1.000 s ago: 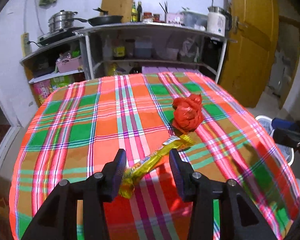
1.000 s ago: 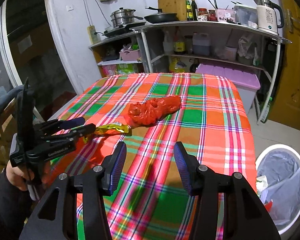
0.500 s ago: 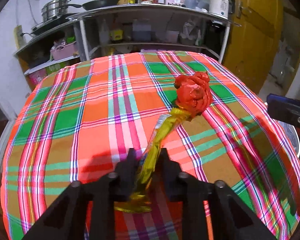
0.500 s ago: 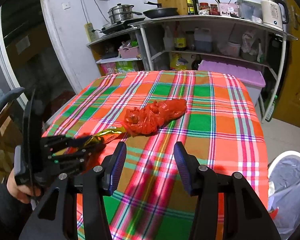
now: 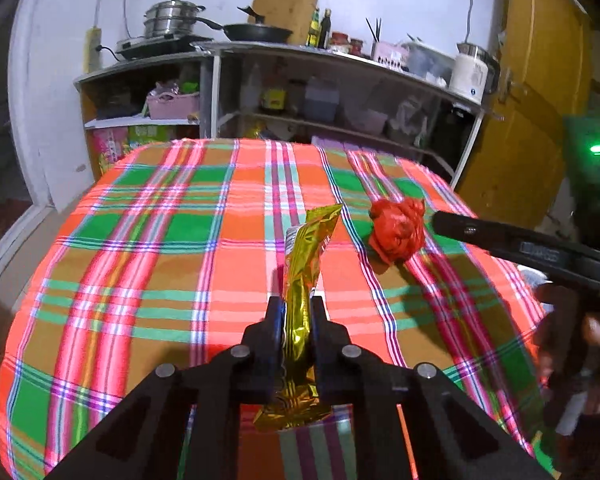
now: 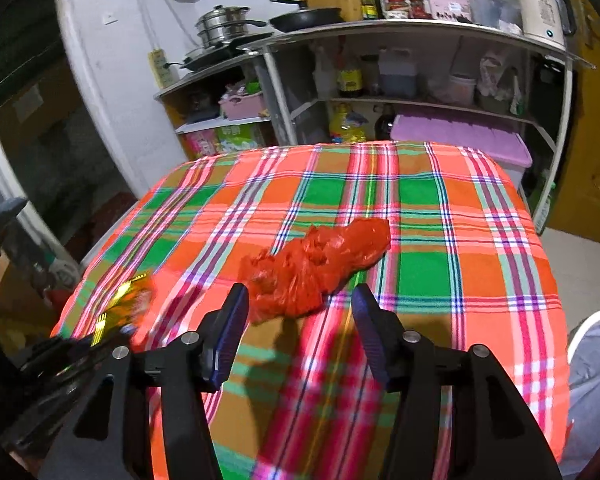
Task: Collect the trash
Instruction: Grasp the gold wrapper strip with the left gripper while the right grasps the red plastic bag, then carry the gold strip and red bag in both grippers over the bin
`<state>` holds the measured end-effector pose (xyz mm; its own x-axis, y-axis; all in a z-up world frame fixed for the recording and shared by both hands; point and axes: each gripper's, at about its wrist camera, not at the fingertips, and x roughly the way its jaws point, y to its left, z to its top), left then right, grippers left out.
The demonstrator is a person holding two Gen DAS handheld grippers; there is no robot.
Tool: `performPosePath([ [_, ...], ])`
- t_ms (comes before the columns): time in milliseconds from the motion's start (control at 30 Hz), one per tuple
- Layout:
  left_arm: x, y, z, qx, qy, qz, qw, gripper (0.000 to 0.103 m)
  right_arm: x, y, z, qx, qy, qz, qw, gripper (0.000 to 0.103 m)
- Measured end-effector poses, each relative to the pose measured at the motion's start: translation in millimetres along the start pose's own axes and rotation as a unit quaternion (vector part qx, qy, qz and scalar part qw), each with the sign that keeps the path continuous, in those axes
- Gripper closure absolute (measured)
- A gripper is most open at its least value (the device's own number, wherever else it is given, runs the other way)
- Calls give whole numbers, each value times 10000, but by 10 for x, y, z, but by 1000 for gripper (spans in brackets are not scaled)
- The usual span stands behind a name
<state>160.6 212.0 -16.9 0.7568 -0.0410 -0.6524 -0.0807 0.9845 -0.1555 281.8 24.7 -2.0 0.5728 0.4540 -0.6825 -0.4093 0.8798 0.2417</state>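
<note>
Since a second ago the left gripper [image 5: 296, 316] has pinched shut on the gold wrapper [image 5: 306, 264], which lay flat on the plaid tablecloth [image 5: 140, 240] between parted jaws and now stands lifted, gripped near its lower end. Meanwhile the right gripper [image 6: 300, 320] has come forward to the red plastic bag [image 6: 316, 264]; its jaws, which have just been opening a little wider, stand released on either side of the bag's near end — nothing pressed between them yet.

What could go wrong: the wrapper is thin, slick foil held only by its lower part, so its long free end may flop or the whole thing may slide out on a quick swing toward the bin [image 6: 592, 360] at the near right. The bag is soft and crumpled — jaws closing on a loose fold at the tip could take only a flap and let the rest drag, or catch the cloth underneath and pull it.

In the left wrist view the wrapper's long axis runs from the jaws up and away toward the far side of the table, leaning slightly right, torn end farthest out. The bag lies mid-table; in the right wrist view its long axis runs diagonally from near left to far right, the bunched end nearest the gripper.
</note>
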Motion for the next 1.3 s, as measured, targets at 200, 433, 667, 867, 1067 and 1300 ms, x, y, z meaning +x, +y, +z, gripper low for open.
performPosePath([
  [200,-83,74,10,-76,-119,-13,9999,90,237,15,156,365,-66,-176,9992,48],
  [433,-35,162,-1,-178,-111,-62,9998,90,491,51,206,577,48,-418,9974,44],
  [667,-22,199,-30,-254,-101,-97,9996,90,669,-99,88,1013,622,-291,9925,43],
  [867,-29,185,-30,-240,-99,-95,9996,90,512,-124,55,896,370,-169,9951,55],
  [1067,-111,78,-29,-221,-134,-74,9996,90,269,-102,-43,594,313,-39,9977,55],
  [1300,-334,-230,-74,-178,-269,-209,9993,90,-258,-117,-274,206,137,118,9996,55],
])
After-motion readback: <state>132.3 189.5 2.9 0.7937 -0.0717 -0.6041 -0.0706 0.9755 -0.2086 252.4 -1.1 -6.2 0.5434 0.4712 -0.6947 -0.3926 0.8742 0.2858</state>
